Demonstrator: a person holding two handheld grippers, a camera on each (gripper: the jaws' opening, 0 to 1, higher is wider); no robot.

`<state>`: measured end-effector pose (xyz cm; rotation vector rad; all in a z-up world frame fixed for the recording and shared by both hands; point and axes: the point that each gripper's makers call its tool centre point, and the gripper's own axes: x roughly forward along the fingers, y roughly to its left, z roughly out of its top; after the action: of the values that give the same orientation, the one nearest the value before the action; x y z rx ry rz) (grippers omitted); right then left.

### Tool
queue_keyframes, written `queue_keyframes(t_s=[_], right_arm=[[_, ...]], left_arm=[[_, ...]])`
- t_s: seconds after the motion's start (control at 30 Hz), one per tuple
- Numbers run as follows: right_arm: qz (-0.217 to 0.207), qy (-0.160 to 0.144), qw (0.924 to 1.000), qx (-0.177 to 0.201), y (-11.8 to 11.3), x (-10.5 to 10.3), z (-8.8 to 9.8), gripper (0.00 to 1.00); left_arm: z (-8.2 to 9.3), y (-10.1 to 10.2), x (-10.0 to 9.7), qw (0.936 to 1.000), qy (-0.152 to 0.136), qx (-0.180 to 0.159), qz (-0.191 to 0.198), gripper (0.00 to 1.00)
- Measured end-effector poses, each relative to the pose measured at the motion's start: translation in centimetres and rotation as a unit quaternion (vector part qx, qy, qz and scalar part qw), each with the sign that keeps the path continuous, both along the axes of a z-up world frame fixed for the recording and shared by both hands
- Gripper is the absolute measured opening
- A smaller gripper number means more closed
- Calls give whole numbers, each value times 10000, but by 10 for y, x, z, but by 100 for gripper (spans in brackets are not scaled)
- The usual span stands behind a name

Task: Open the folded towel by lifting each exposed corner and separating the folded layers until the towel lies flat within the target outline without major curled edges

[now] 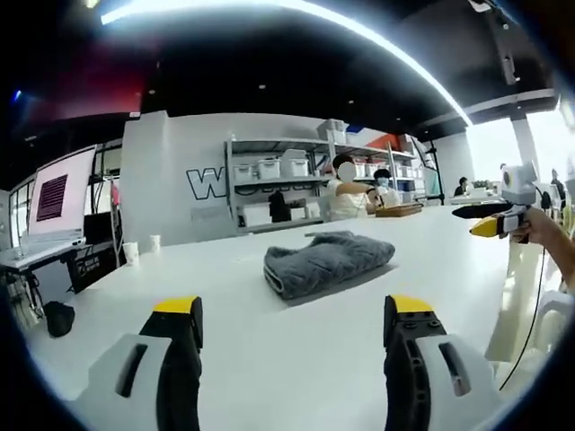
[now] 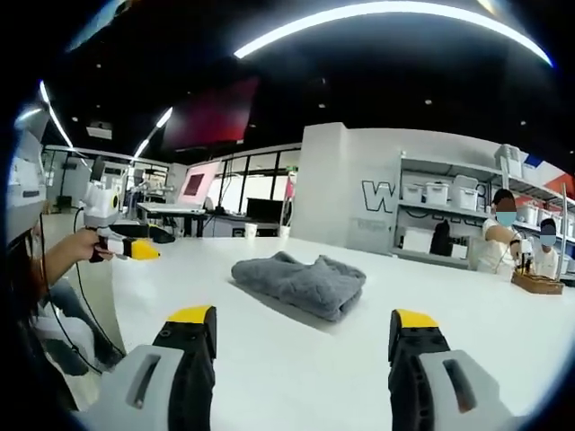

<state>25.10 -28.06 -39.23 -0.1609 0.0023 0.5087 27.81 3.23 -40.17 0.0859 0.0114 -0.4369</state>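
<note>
Open-plan lab — storage shelving [image 1: 296,184] with bins, monitor [image 1: 61,195], long white table [image 2: 296,350]

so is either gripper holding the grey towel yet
No. The left gripper and right gripper are both open and empty; the folded grey towel lies untouched on the white table.

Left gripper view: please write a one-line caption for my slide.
Open left gripper faces a folded grey towel on a white table; right gripper at the far edge.

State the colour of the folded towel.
Grey; the towel shows best in the right gripper view.
</note>
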Motion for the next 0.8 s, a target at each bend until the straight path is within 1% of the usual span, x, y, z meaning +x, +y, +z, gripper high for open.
queue_keyframes(t_s=[0.07, 0.17, 0.23, 0.3, 0.47, 0.67, 0.73, 0.8], right_arm=[[-14, 16, 10000, -13, -1, 1, -1, 76], [8, 23, 10000, -57, -1, 4, -1, 75], [-11, -10, 9998, -220, -3, 8, 0, 75], [-5, -35, 9997, -242, -4, 10, 2, 75], [-3, -95, 9995, -291, -5, 14, 9, 74], [43, -90, 9996, -251, -4, 20, 13, 73], [94, -84, 9995, -277, -3, 21, 14, 73], [172, -89, 9995, -253, -1, 22, 16, 72]], left_arm=[[1, -2, 2, 9999, 22, -77, -68, 79], [3, -3, 6, 9999, -7, -85, -122, 78], [3, -3, 12, 9998, 23, -108, -170, 77], [5, -4, 13, 9997, 9, -108, -228, 77], [6, -8, 19, 9996, -12, 37, -294, 77], [9, -12, 25, 9992, 33, 109, -379, 76], [11, -14, 27, 9991, 6, 194, -389, 75], [13, -13, 30, 9992, -10, 183, -361, 76]])
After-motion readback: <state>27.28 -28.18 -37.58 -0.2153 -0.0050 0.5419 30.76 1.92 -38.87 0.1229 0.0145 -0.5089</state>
